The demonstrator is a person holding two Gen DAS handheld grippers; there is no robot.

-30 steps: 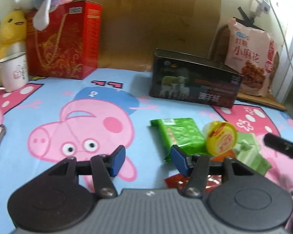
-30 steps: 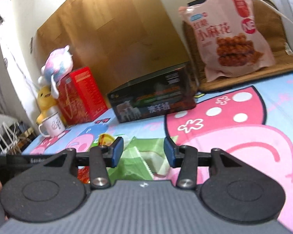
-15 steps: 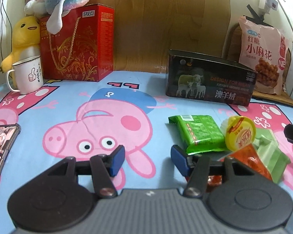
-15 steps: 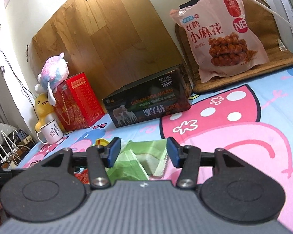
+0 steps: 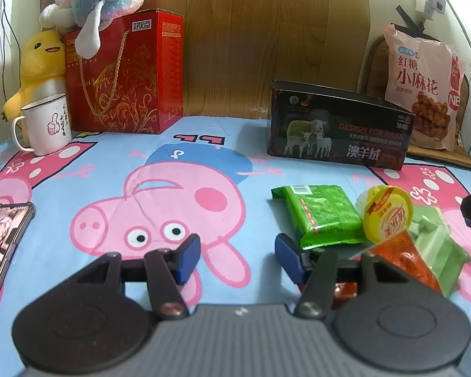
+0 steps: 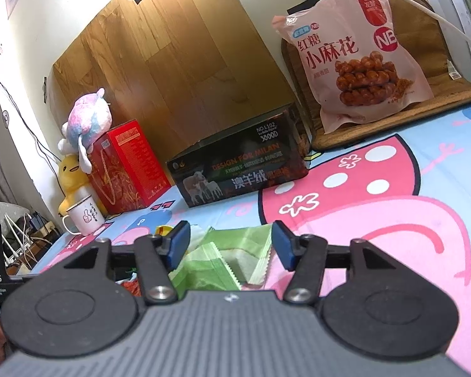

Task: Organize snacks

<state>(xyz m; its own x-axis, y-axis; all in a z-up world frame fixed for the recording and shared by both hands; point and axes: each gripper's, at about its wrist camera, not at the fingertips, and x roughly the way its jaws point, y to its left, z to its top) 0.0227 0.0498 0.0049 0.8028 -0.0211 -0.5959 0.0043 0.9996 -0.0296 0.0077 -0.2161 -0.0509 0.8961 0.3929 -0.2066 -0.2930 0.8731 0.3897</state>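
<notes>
Snacks heaped close together on the counter: green packet, yellow-lidded cup tilted against it, orange-red sachet and pale green wrapper overlapping just beside. Left gripper with jaws spread over bare cloth, nothing between them, one pad just beside the green packet's near corner. Right gripper with jaws spread and only just opened wider, the pale green wrapper lying in the gap, seemingly not pinched. Likely trouble: closing on crinkly film and catching only a loose serrated edge, then dragging or slipping; nudging the leaning cup and sending it rolling; snagging the sachet along with the wrapper, given the overlap; bunching the soft cloth under a low pad. Also some chance of the two grippers crowding each other, both working the same small heap. Plenty of open room to the left across the printed pig. Bounded at the back by the black box, apparently open-topped, and the red box, with a mug near the left rear and a phone at the left edge. Pink snack bag propped behind, well apart.
</notes>
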